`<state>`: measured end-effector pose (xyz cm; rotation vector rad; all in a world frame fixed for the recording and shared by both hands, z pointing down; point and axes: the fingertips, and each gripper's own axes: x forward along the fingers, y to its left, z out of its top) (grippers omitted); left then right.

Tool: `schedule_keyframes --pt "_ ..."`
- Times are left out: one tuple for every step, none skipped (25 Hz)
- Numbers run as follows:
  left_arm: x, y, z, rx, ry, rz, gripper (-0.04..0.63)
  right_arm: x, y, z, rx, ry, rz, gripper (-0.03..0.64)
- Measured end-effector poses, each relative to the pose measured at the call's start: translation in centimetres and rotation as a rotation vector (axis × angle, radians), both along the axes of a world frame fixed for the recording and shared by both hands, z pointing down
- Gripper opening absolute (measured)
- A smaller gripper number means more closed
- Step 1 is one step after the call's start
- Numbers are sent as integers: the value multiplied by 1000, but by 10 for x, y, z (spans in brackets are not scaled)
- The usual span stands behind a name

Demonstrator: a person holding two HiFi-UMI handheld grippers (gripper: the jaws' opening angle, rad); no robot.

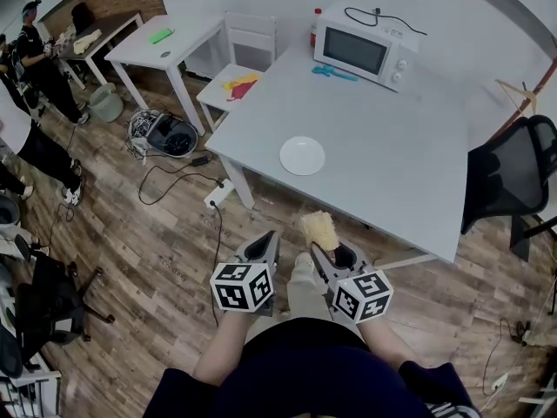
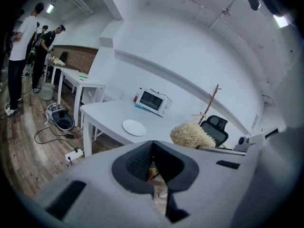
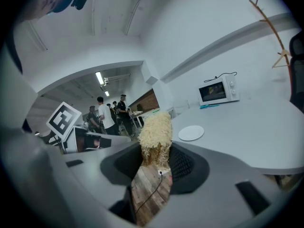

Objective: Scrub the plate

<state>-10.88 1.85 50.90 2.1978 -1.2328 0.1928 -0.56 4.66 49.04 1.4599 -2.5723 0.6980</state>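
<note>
While the plate (image 1: 302,156) lies loose on the white table (image 1: 392,138), towards its near-left edge and well apart from both tools, the right tool (image 1: 318,252) is clamped on the lower end of a straw-coloured scrubber (image 1: 319,228), and the left tool (image 1: 265,244) has its jaws together on nothing. A sideways scrubbing stroke would likely skate the unheld plate across the smooth top toward that edge unless the left tool steadies it. Pinched only at its base, the scrubber may also fold over or work loose under pressure.
</note>
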Motion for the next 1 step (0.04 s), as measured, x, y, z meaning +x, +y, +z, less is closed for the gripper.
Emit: schedule_keyframes --pt "1 0 -1 0 0 1 18 0 1 -1 1 -1 -1 164"
